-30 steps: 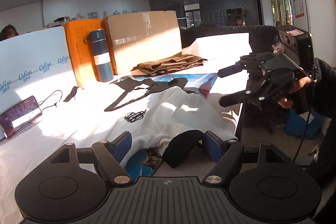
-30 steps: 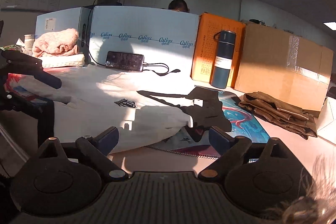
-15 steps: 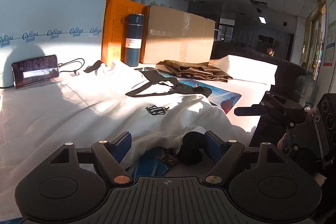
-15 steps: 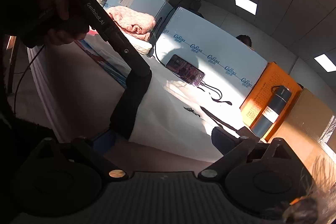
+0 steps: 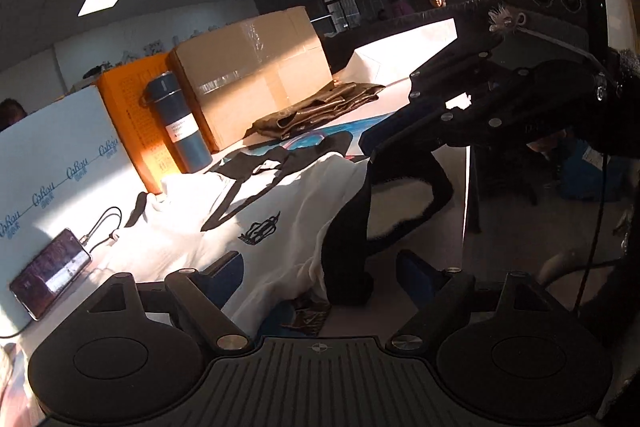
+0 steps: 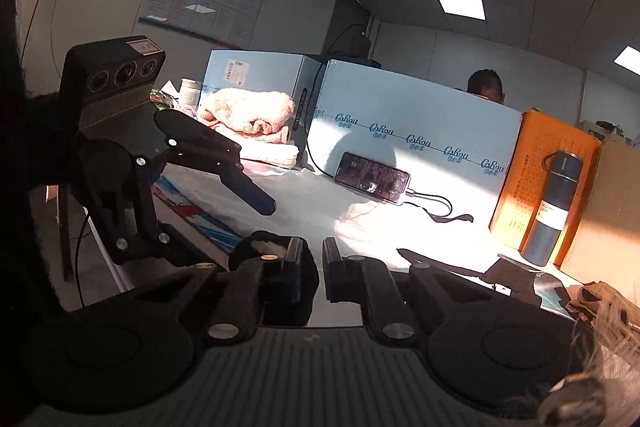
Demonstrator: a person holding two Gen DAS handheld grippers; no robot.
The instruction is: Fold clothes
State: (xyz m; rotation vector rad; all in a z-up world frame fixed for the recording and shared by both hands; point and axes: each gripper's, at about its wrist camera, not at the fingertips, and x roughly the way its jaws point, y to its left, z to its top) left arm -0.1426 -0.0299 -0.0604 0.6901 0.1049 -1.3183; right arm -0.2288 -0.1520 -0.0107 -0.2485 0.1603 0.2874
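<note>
My right hand-held gripper (image 6: 310, 269) is clenched on the black cuff (image 6: 276, 247), mostly hidden behind its fingers. Left hand-held gripper (image 5: 320, 273) released; white sweatshirt (image 5: 256, 227) on the counter (image 5: 416, 299) just ahead.

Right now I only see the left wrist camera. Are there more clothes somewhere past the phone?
Observer: Yes. The right wrist camera shows a fluffy pink garment folded on a white cloth, further left than the phone.
Operator: Is the right gripper squeezing the sleeve?
Observer: From its own camera, the right gripper has its fingers pinched close together, with the black cuff caught at them.
</note>
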